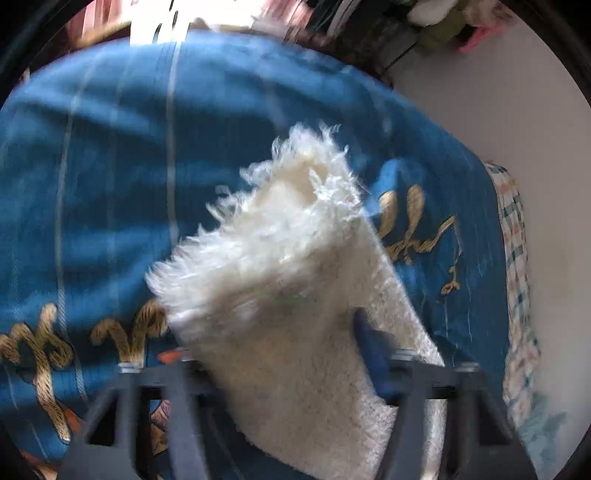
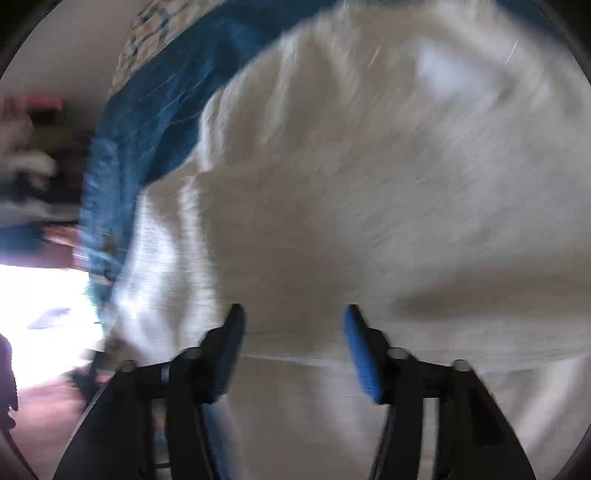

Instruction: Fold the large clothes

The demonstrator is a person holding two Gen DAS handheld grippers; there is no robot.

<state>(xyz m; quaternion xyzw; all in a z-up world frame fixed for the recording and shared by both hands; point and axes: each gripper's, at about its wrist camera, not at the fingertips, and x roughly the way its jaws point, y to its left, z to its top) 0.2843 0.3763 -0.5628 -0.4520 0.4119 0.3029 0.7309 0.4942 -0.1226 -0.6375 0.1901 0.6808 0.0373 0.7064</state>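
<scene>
A white fluffy garment [image 1: 288,280] lies between the fingers of my left gripper [image 1: 280,332], a thick fold of it sticking up over the blue bed cover [image 1: 110,166]. The left finger is hidden behind the fabric; the right blue pad [image 1: 369,354] presses its side. In the right wrist view the same white garment [image 2: 369,184] fills most of the frame, blurred by motion. My right gripper [image 2: 293,332] is open and empty just above the garment, its blue pads [image 2: 360,350] wide apart.
The blue bed cover with gold embroidery [image 1: 417,221] covers the bed; its edge also shows in the right wrist view [image 2: 147,122]. A checked sheet [image 1: 517,258] runs along the bed's right side by a white wall [image 1: 517,110]. Cluttered shelves [image 1: 369,33] stand beyond.
</scene>
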